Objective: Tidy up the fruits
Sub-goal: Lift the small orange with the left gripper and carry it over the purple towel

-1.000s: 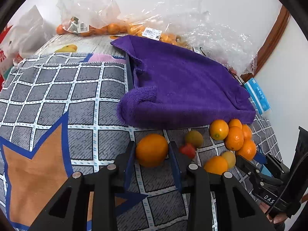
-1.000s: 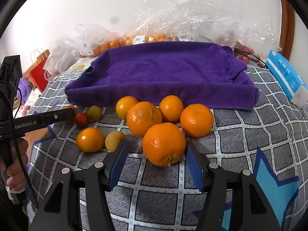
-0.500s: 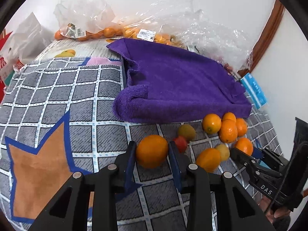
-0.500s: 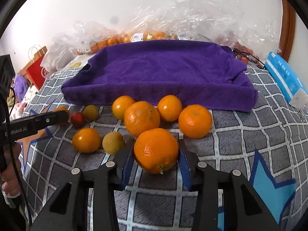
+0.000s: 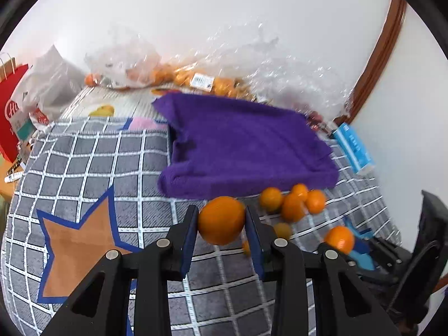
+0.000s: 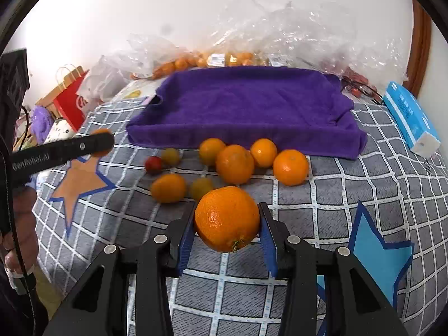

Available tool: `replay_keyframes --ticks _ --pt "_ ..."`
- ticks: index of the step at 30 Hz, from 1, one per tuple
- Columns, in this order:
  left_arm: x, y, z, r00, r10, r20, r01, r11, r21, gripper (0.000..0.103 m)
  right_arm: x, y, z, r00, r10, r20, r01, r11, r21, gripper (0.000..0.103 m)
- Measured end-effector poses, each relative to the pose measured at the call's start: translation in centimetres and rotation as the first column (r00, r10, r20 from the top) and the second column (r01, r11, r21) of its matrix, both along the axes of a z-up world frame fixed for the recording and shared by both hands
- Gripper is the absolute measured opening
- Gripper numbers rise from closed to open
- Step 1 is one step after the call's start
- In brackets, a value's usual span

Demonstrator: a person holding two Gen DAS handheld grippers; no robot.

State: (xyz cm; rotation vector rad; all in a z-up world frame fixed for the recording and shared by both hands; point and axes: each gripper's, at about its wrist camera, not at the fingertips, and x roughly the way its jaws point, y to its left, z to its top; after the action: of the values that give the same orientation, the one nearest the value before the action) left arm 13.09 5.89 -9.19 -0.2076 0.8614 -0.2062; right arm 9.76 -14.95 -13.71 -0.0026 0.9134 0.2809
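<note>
My left gripper (image 5: 221, 224) is shut on an orange (image 5: 221, 219) and holds it above the checked cloth, just in front of the purple towel (image 5: 243, 140). My right gripper (image 6: 227, 225) is shut on a larger orange (image 6: 227, 218), lifted off the cloth. Several loose oranges (image 6: 234, 163), two yellow-green fruits (image 6: 201, 187) and a small red fruit (image 6: 153, 164) lie between the grippers and the purple towel (image 6: 246, 103). The left gripper with its orange (image 6: 99, 133) shows at the left of the right wrist view.
Clear plastic bags of small oranges (image 5: 201, 79) lie behind the towel by the wall. A blue and white box (image 6: 408, 117) sits at the right. A red paper bag (image 6: 71, 103) stands at the left edge. The grey checked cloth (image 5: 89, 162) covers the surface.
Both grippers closed on their oranges and lifted them off the cloth. The left gripper rose and moved toward the towel's front edge.
</note>
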Motion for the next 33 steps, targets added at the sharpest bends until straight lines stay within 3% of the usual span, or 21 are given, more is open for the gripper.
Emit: replay_keyframes --ticks 5,9,13,18,33 --pt "-0.5 -0.4 2.0 1.0 -0.008 -0.003 0.009 1.0 0.023 0.032 -0.1 0.1 1.2 1.0 -0.002 0.026 0.002 1.0 0.022 0.042" --pt "-0.5 -0.1 3.0 0.999 -0.033 -0.025 0.032 0.998 -0.047 0.032 -0.1 -0.1 2.4 0.998 -0.011 0.062 0.01 1.0 0.021 0.042" --pt "-0.2 -0.2 3.8 1.0 -0.029 0.013 0.029 0.999 -0.022 0.032 0.7 -0.6 3.0 0.998 -0.027 0.065 0.024 0.999 0.041 0.042" --pt "0.8 0.2 4.0 0.999 -0.025 0.028 0.026 0.999 -0.037 0.032 1.8 -0.5 3.7 0.996 -0.031 0.084 0.028 0.999 0.035 0.042" --pt "6.1 0.8 3.5 0.998 0.004 0.066 -0.005 1.0 0.021 0.032 7.5 -1.1 4.4 0.99 -0.071 0.118 0.066 0.997 0.049 0.042"
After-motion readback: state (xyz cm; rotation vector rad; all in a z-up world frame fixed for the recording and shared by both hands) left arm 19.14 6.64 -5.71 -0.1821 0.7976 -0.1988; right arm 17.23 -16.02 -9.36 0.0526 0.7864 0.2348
